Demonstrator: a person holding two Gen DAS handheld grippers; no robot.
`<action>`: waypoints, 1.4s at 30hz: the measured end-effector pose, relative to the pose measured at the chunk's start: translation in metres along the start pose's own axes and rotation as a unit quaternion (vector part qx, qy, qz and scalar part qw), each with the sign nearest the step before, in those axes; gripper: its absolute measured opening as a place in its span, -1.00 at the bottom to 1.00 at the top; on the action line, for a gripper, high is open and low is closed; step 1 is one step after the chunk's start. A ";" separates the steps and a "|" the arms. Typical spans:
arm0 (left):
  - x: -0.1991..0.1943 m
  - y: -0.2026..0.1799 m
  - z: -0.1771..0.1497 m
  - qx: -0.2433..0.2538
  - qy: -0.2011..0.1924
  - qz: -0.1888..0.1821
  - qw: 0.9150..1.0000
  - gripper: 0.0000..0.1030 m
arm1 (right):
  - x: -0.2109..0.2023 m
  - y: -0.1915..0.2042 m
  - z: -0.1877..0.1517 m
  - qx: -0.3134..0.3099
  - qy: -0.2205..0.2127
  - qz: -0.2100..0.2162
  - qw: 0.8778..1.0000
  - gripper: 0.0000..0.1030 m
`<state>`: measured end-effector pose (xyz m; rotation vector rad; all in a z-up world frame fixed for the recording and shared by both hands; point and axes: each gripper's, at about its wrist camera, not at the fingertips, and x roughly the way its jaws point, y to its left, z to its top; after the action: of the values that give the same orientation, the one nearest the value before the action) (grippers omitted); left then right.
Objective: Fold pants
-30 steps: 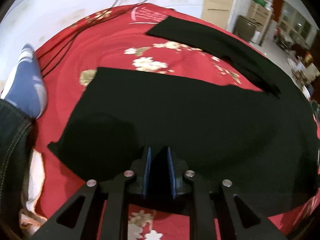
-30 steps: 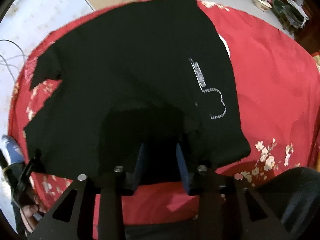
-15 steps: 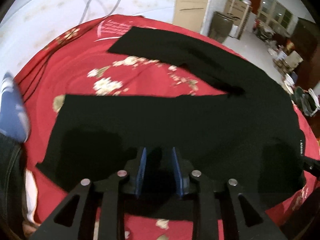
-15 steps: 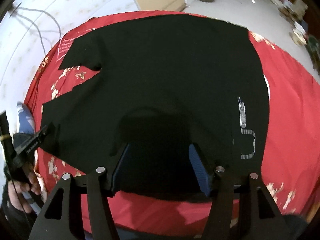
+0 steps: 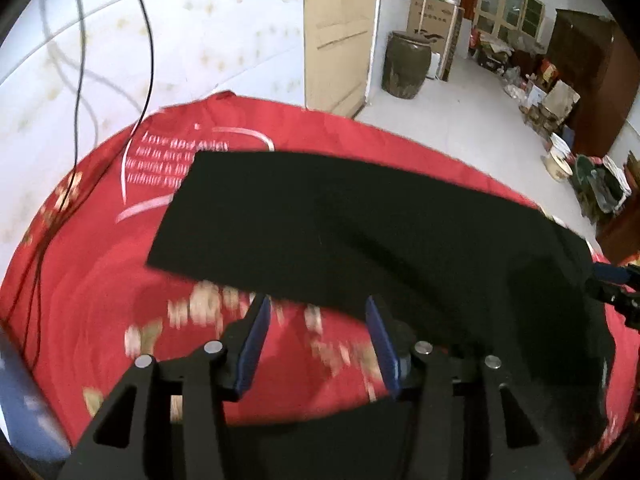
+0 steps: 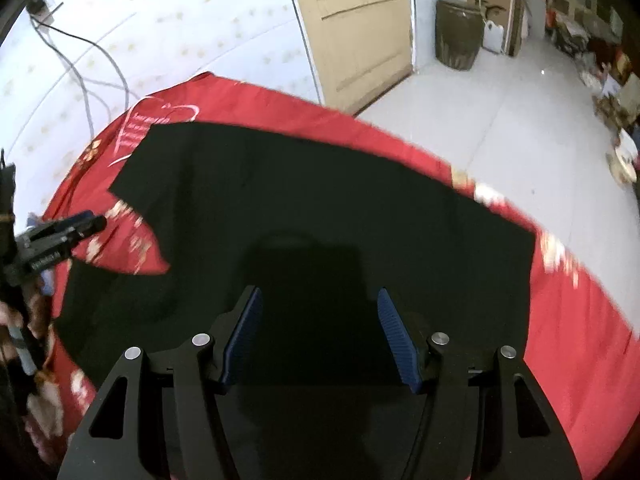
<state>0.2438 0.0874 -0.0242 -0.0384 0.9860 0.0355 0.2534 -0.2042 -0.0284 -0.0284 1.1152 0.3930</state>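
Note:
Black pants (image 5: 360, 220) lie spread on a round table under a red flowered cloth (image 5: 100, 280). One leg stretches across the middle of the left wrist view, and the other shows as a dark strip at the bottom. My left gripper (image 5: 318, 320) hovers over the red gap between the legs. Its jaws are opening wide, with nothing between the blue pads (image 5: 256, 340). In the right wrist view the pants (image 6: 320, 200) fill the centre. My right gripper (image 6: 320, 320) stands open above the dark fabric and grips nothing. The left gripper (image 6: 68, 228) shows at that view's left edge.
Behind the table are a pale wall with hanging cables (image 5: 148, 40), a wooden door (image 6: 352, 32), a brown jar (image 5: 406, 66) and cartons. Clutter lines the floor at the far right. The person's hand (image 6: 16, 320) is at the left edge.
Both grippers have opened wider and lifted away from the near part of the pants. Both views have swung toward the far leg and the room beyond.

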 end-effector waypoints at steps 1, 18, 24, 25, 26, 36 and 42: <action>0.007 0.002 0.010 -0.005 0.000 0.002 1.000 0.04 | 0.006 -0.004 0.010 -0.004 -0.001 0.001 1.000 0.17; 0.109 -0.006 0.072 0.025 0.006 0.052 0.998 0.08 | 0.110 -0.024 0.104 -0.105 0.034 0.002 0.994 0.18; 0.112 -0.017 0.072 0.035 -0.004 0.051 0.998 -0.47 | 0.119 -0.023 0.097 -0.122 0.039 -0.011 0.992 -0.31; 0.112 -0.024 0.071 0.047 -0.006 0.053 0.997 -0.63 | 0.118 -0.024 0.097 -0.117 0.039 -0.002 0.992 -0.51; 0.112 -0.032 0.070 0.062 -0.006 0.057 0.996 -0.86 | 0.117 -0.025 0.097 -0.114 0.041 0.004 0.993 -0.74; 0.073 -0.027 0.062 0.046 -0.022 0.067 0.996 -0.96 | 0.066 -0.013 0.095 -0.114 -0.005 0.010 0.993 -0.89; -0.009 -0.008 0.024 -0.009 -0.073 0.031 0.997 -0.96 | -0.013 0.019 0.061 -0.125 -0.052 0.051 0.989 -0.89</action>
<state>0.2595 0.0806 -0.0030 -0.0222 0.8411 0.1031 0.2956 -0.1764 0.0135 -0.1708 0.9608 0.6191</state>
